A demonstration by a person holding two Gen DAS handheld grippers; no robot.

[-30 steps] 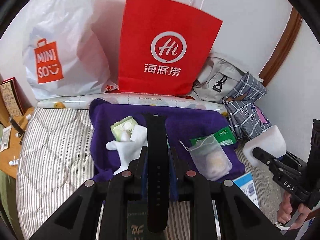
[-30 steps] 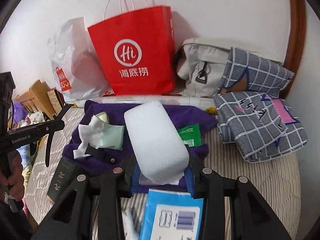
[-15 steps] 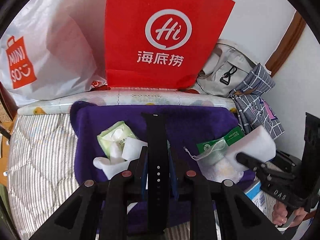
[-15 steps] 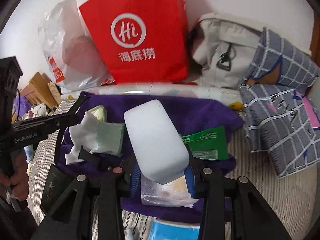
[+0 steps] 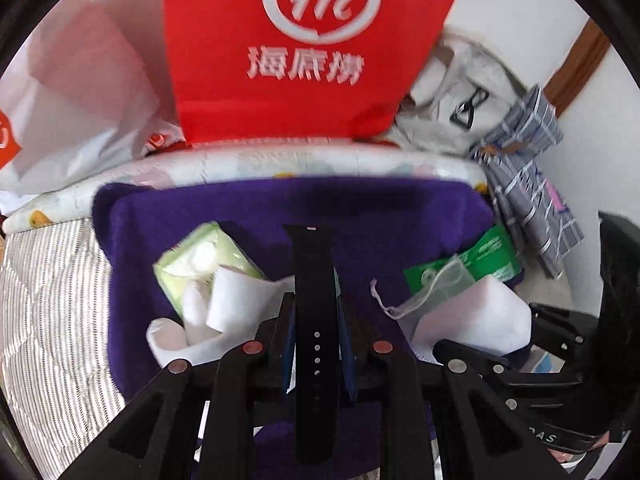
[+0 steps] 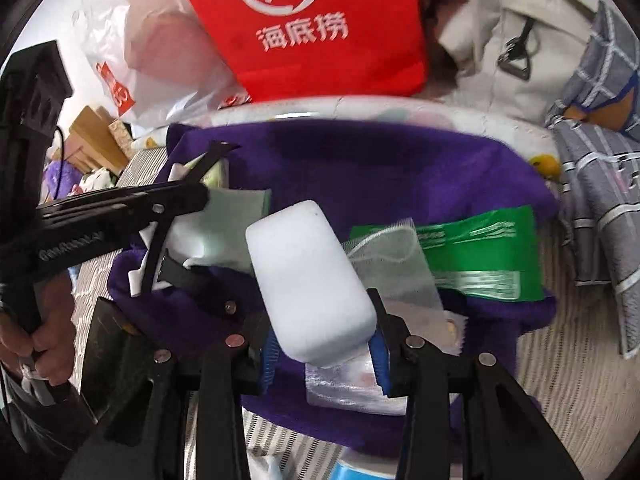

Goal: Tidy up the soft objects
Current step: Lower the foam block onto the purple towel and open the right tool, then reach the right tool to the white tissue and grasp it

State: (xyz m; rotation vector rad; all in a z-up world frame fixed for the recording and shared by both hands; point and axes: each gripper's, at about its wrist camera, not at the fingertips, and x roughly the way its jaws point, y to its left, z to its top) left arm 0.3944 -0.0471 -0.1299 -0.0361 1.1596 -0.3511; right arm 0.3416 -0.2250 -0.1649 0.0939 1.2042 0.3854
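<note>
Progress midway, judging by layout. Purple towel spread on striped bed, serving as collection spot. Already lying on towel: tissue pack, white cloth just beside it, green packet, mesh pouch partly over green packet.

Left gripper nearly closed, clamped on black strap; strap sticks out forward between pads, hanging above towel centre, between tissue pack and mesh pouch. Not yet set down.

Right gripper partly closed on white sponge, pads pressing its near end, sponge jutting out over towel, just above mesh pouch and a clear wrapper. Also not yet released.

Both grippers tilted down toward towel, close together; right gripper visible at right edge of left view, left one crossing left side of right view.

Left to do, as a judgement: lower and release strap and sponge onto free towel patches. Dark booklet at towel's left edge and blue-white box at near edge sit off towel; unclear whether part of task. Red bag, white plastic bag, backpack, plaid cloth behind, untouched.
</note>
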